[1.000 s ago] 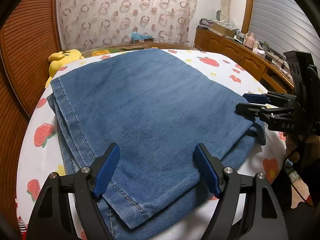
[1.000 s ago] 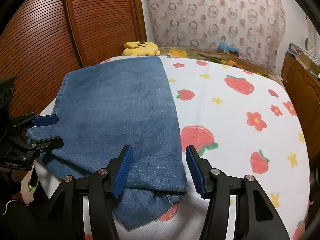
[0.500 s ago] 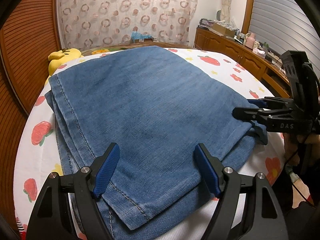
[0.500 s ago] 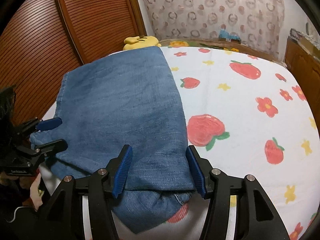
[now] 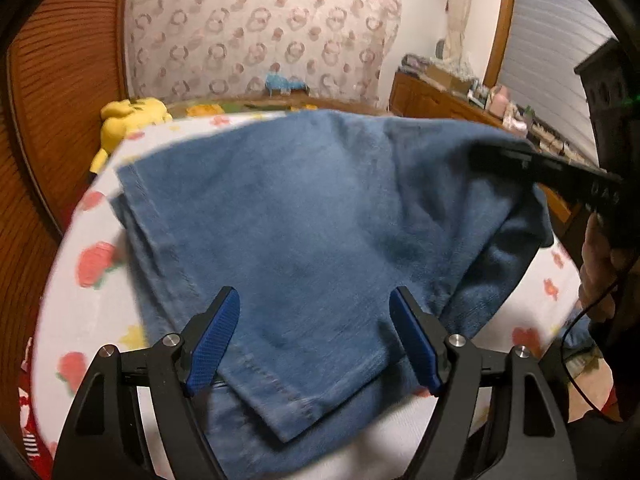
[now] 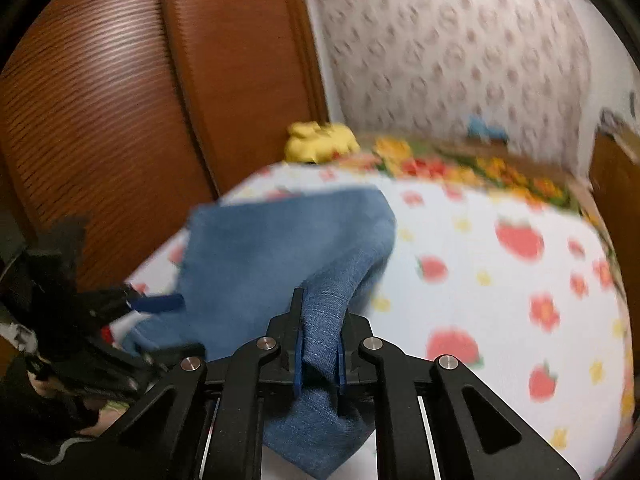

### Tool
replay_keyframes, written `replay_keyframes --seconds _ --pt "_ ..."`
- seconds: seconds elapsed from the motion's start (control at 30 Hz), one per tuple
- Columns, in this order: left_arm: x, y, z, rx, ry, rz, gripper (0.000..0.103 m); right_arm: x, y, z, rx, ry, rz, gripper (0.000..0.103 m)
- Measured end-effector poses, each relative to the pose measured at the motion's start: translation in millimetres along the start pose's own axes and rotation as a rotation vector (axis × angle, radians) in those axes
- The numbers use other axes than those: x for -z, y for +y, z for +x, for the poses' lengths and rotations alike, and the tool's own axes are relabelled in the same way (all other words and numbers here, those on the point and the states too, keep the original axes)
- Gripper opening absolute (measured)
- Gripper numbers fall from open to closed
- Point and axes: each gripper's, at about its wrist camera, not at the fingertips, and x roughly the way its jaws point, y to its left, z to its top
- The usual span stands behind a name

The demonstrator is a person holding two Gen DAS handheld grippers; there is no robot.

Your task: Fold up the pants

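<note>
Folded blue denim pants (image 5: 312, 220) lie on a bed with a white strawberry-print sheet (image 5: 80, 300). My left gripper (image 5: 314, 340) is open, its blue pads standing apart on either side of the near hem corner and not pressing on it. My right gripper (image 6: 318, 344) is closing its jaws, with a bunched edge of the pants (image 6: 272, 248) pinched between the pads and raised off the sheet. In the left wrist view the right gripper (image 5: 480, 154) comes in from the right and holds that edge up, blurred. The left gripper (image 6: 168, 326) shows at the left of the right wrist view.
A yellow plush toy (image 5: 132, 114) sits at the bed's far left corner. Slatted wooden wardrobe doors (image 6: 120, 120) stand along the left side. A wooden dresser (image 5: 432, 98) with clutter runs along the right wall. A person's hand (image 5: 600, 272) holds the right gripper.
My right gripper's jaws came together on the pants' right edge and rose, lifting that side into a fold. The left gripper has stayed open over the near hem.
</note>
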Motion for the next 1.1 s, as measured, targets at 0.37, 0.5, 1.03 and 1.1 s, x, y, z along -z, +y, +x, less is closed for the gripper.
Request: replay_keyframes --seconds 0.37,0.5,1.03,1.1 --pt "-5.0 56.8 -60.1 -0.105 -0.111 -0.076 0.078 -20.7 55.8 -9.4 -0.192 -0.067 -0.115 0.011" --pt "-9.2 77.2 -65.6 -0.133 -0.125 -0.109 0.078 -7.4 64.2 0.4 -0.253 -0.027 -0.156 0.011" --pt "-61.6 93.9 -50.5 -0.086 -0.143 -0.073 0.078 44.1 54.5 26.4 -0.394 0.186 -0.24 0.011" --pt "-59.8 94.3 -41.4 -0.096 -0.124 -0.07 0.078 45.2 48.4 24.6 -0.398 0.202 -0.246 0.011"
